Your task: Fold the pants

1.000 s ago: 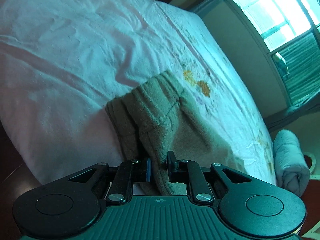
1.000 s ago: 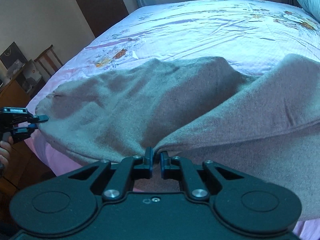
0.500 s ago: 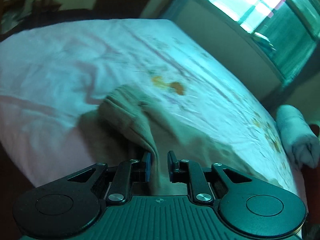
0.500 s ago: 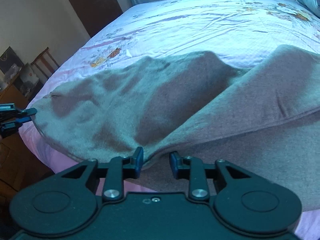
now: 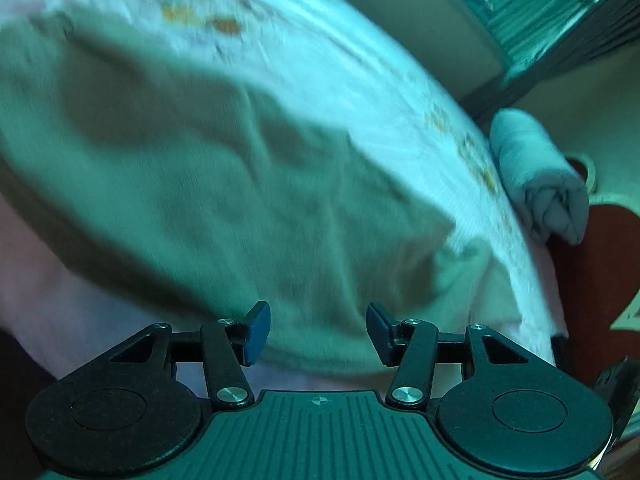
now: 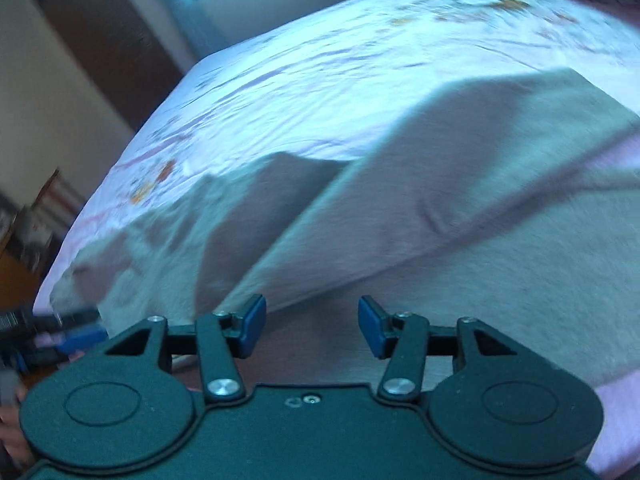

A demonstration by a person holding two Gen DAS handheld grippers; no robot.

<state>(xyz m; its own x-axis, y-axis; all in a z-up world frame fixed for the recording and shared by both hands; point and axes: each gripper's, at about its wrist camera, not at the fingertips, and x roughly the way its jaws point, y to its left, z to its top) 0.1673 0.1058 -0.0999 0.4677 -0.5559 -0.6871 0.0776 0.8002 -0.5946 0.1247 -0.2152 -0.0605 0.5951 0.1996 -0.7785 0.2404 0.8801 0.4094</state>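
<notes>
While both views are smeared by motion blur, the left gripper (image 5: 318, 330) clearly tilts downward over the near edge of the bed (image 5: 360, 80), its blue-padded fingers (image 5: 256, 332) standing apart with a wide gap between them. Its jaws are opening, and nothing is caught between the pads; the fabric seen in the gap lies beyond and below them.

The right gripper (image 6: 312, 326) also angles down toward the mattress, jaws likewise opening, pads clear of the cloth. Between its fingers only the cloth lying on the bed shows.

The pants (image 6: 460, 208), a grey-brown fleecy pair, lie spread across the near side of the pale floral bedsheet (image 6: 360, 64). In the right wrist view one leg is folded over, its edge running diagonally from near the right gripper up toward the right, with the other layer visible to the left. In the left wrist view the pants (image 5: 200, 168) cover most of the near part of the bed, rumpled with soft creases.

At the lower left of the right wrist view, the left gripper (image 6: 60, 328) appears as a blurred dark shape with a blue pad, just beside the pants' left corner, and part of a hand (image 6: 10, 436) shows below it.

A rolled pale blue blanket (image 5: 536, 176) rests at the far right edge of the bed. No readable writing or brand marks appear anywhere.
</notes>
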